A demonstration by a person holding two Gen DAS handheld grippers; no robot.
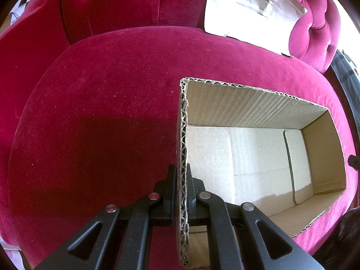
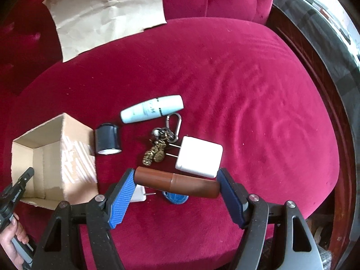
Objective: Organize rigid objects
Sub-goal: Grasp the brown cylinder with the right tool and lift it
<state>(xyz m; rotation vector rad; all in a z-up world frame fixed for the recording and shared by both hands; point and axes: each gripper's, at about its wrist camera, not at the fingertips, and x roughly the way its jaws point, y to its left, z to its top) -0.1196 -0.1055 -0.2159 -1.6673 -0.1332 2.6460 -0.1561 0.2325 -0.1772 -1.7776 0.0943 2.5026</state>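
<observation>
Your right gripper (image 2: 176,183) is clamped on the brown cylinder (image 2: 177,183), end to end: one blue pad (image 2: 122,193) presses its left tip and the other pad presses its right tip. It hangs above the red cushion (image 2: 247,90), over the other objects. This is a weak grip. The cylinder is smooth, it is held only at its two small ends, and it seems to be made of two parts with a seam in the middle. If you tilt or swing the hand fast, it can turn between the pads, slip out, or come apart at the seam.

Directly under it lie the white charger (image 2: 199,157) at 12 o'clock from the cylinder, the key bunch (image 2: 160,146) at 11 o'clock, and a second small white plug (image 2: 138,194) close below. A fall can scatter these over the soft seat.

The cardboard box (image 2: 56,157) is at 9 o'clock from your right gripper. Your left gripper (image 1: 181,193) is shut on the box wall (image 1: 182,157), one finger inside and one outside, so the box is steady. But this gripper sits at the near corner of the opening. If you bring the cylinder in low, its long body can hit the rim or the left gripper. The dark jar (image 2: 108,140) stands just beside the box and can be knocked on the way.
</observation>
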